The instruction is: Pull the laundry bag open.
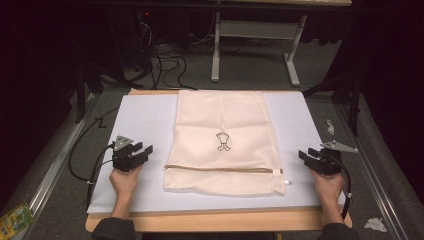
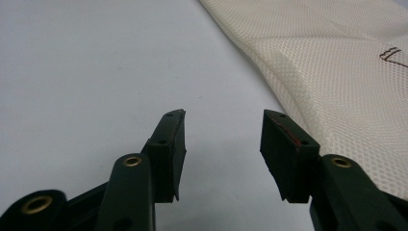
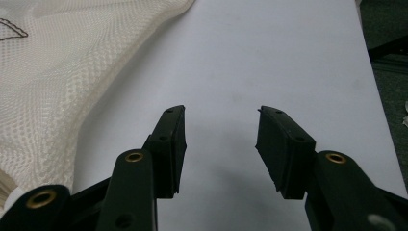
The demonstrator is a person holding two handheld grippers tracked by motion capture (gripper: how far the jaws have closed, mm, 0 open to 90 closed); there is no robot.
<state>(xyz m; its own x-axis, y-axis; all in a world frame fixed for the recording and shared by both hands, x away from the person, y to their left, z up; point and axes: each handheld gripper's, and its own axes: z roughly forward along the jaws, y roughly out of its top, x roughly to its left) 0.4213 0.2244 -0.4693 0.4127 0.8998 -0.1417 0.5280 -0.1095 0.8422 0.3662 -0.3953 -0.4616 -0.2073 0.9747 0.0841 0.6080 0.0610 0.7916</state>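
Cream mesh zippered laundry bag [image 1: 223, 142] lies between the left tool [image 1: 141, 149] and right tool [image 1: 306, 154], both with jaws apart, empty.

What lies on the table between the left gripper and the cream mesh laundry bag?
Nothing: between the left gripper and the cream mesh laundry bag the white table cover is bare, seen in the high view.

Clutter around the table

A green packet [image 1: 15, 217] lies on the floor at lower left, crumpled white scraps [image 1: 375, 224] at lower right, tangled black cables [image 1: 165, 62] and a white frame [image 1: 255, 35] beyond the far edge.
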